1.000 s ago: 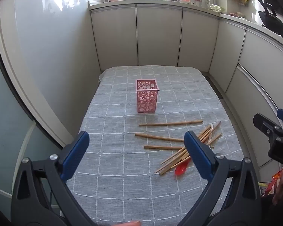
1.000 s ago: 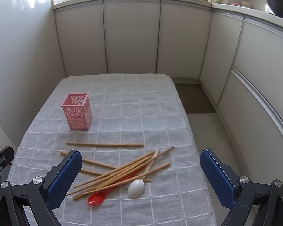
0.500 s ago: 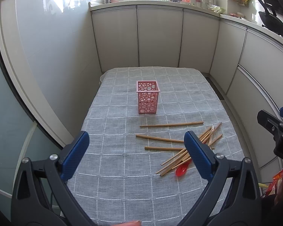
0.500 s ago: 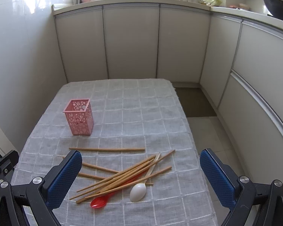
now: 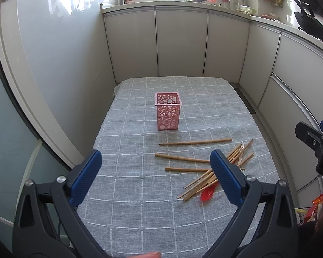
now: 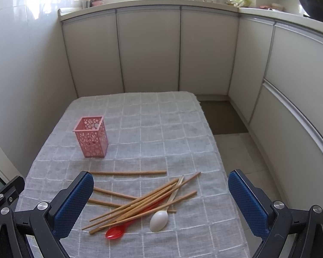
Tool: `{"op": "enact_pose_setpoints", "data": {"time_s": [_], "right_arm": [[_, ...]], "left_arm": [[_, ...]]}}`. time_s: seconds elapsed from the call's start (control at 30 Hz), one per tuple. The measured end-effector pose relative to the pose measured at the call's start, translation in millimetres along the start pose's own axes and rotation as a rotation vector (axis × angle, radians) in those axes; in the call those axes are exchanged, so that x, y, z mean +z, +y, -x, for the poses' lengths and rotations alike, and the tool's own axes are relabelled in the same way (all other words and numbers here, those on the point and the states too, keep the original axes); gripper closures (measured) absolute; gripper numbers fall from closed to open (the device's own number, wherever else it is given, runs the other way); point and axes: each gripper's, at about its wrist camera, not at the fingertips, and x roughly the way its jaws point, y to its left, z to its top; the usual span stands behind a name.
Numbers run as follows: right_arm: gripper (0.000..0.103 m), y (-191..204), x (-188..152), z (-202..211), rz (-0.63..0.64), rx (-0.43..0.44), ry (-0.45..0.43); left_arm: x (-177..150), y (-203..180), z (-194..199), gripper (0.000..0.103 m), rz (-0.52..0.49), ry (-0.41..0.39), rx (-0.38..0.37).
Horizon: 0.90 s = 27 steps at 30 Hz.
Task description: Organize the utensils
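Pink perforated holder (image 6: pixel 90 137), upright and empty as far as can be seen, on the grey checked tablecloth (image 6: pixel 165 124) toward the table's left side. Wooden chopsticks (image 6: pixel 140 206): one lying alone nearest the holder, two more below it, the rest in a crossed heap. Red spoon (image 6: pixel 115 233) under the heap, bowl protruding; white spoon (image 6: pixel 159 217) just beside it, handle threaded among the sticks. Left gripper (image 5: pixel 155 172) and right gripper (image 6: pixel 161 206): both spread wide, holding nothing, poised above the cloth. Nothing sorted yet, by appearance. Risks: pinching one stick from the heap may drag its neighbours or roll some off the near edge; the light holder may tip if a stick strikes its rim.
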Motion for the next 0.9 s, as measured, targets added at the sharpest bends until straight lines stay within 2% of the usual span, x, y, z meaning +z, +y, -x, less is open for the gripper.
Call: {"op": "enact_pose_setpoints", "data": {"time_s": [0.9], "right_arm": [[0.0, -0.7, 0.6, 2.3, -0.004, 0.0, -0.007]], "left_arm": [[-1.5, -2.1, 1.8, 0.003, -0.007, -0.013, 0.009]]}}
